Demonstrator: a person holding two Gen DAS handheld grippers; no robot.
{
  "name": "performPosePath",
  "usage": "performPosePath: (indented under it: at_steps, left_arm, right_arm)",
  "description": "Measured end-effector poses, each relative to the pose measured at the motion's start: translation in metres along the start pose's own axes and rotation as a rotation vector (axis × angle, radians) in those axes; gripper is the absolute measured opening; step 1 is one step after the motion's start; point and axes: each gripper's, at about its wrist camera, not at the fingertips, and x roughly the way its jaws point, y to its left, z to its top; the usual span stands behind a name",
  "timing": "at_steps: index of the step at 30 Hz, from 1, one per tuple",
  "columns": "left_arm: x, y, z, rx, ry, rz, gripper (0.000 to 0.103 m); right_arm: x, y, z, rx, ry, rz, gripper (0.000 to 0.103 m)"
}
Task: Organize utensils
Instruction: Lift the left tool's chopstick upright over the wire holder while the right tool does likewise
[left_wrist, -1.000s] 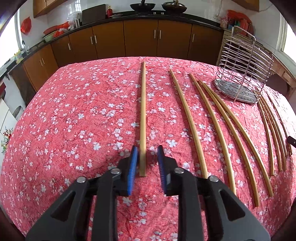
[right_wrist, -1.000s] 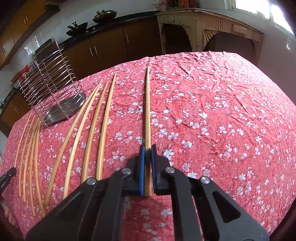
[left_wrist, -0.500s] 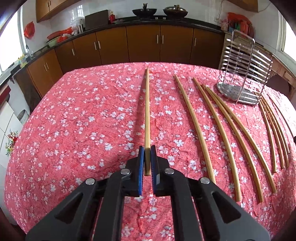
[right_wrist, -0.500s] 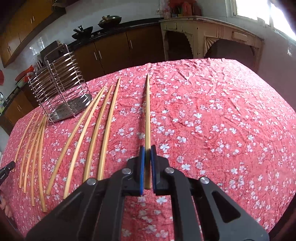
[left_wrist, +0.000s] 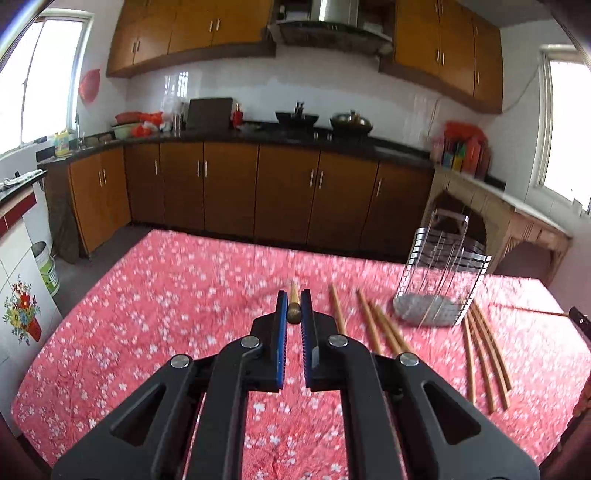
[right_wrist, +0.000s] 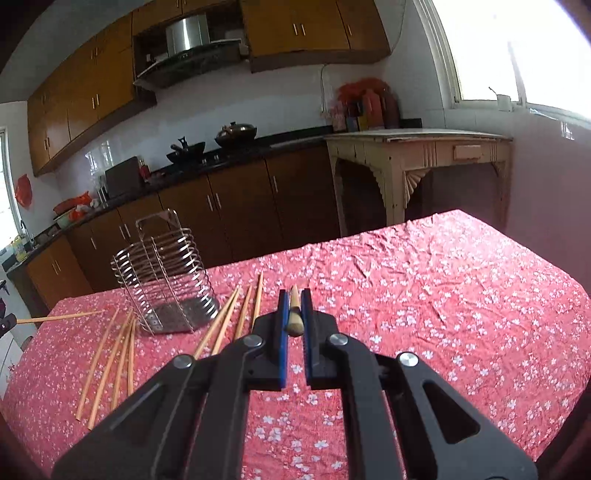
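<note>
My left gripper (left_wrist: 294, 295) is shut on a wooden chopstick (left_wrist: 294, 314), lifted off the table and seen end-on between the blue pads. My right gripper (right_wrist: 294, 295) is shut on a second chopstick (right_wrist: 294, 314), also raised and pointing away. A wire utensil holder (left_wrist: 439, 284) (right_wrist: 166, 284) stands on the red floral tablecloth (left_wrist: 166, 314) between the two grippers. Several more chopsticks (left_wrist: 373, 325) (right_wrist: 225, 321) lie flat beside it. At the left edge of the right wrist view, the left-held chopstick (right_wrist: 62, 316) points toward the holder.
A further bundle of chopsticks (left_wrist: 484, 358) (right_wrist: 110, 354) lies on the holder's other side. Brown kitchen cabinets (left_wrist: 280, 192) and a counter with pans run behind the table. A cream side table (right_wrist: 424, 162) stands at the far right.
The left gripper closed on its chopstick. Both grippers then rose and tilted upward, lifting their chopsticks off the cloth, so the kitchen wall now fills the upper view.
</note>
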Motion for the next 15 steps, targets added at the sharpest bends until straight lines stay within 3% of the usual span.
performPosePath:
  at_steps: [7,15]
  left_arm:
    - [-0.009,-0.004,0.023,-0.029,-0.074,-0.013,0.007]
    - [-0.002,-0.005,0.034,-0.034,-0.096,-0.005,0.007]
  right_arm:
    - [-0.009,0.003,0.03,0.009,-0.109,0.014,0.008]
    - [0.0,0.012,0.048,-0.016,-0.137,0.012,0.008]
